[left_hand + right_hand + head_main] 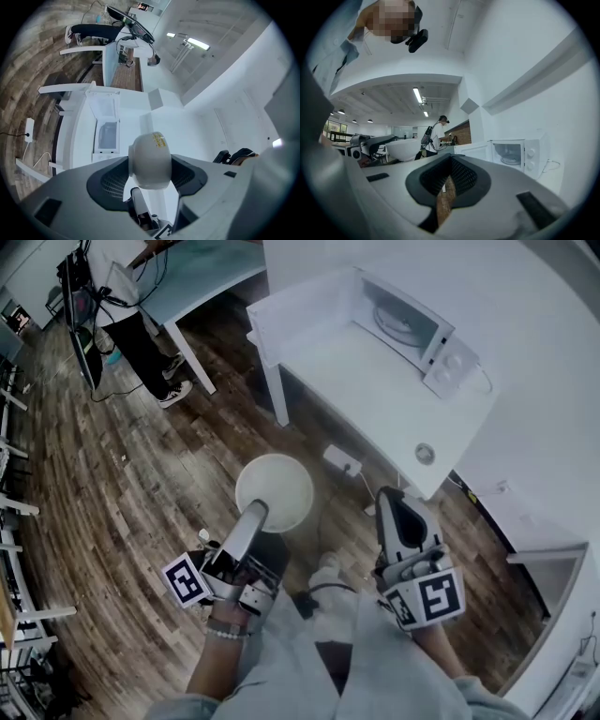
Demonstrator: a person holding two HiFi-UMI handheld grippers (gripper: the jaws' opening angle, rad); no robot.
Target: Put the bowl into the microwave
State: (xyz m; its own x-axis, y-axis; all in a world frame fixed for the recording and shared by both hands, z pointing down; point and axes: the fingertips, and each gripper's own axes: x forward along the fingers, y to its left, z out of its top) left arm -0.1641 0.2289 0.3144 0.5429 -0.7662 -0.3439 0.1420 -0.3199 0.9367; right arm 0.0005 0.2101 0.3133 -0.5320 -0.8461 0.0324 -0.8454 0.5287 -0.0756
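Pinching the bowl point(150, 161), the left gripper's point(255, 517) jaws flank it; the right gripper's point(392, 499) press together.

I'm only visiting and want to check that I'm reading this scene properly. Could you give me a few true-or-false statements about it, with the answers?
1. The white bowl is held in the left gripper. True.
2. The microwave has its door shut. False: the door stands open and the inside shows.
3. The right gripper carries a cup. False: its jaws are together with nothing between them.
4. The microwave stands on a white table. True.
5. The bowl is already inside the microwave. False: it is still in the gripper, above the wooden floor.
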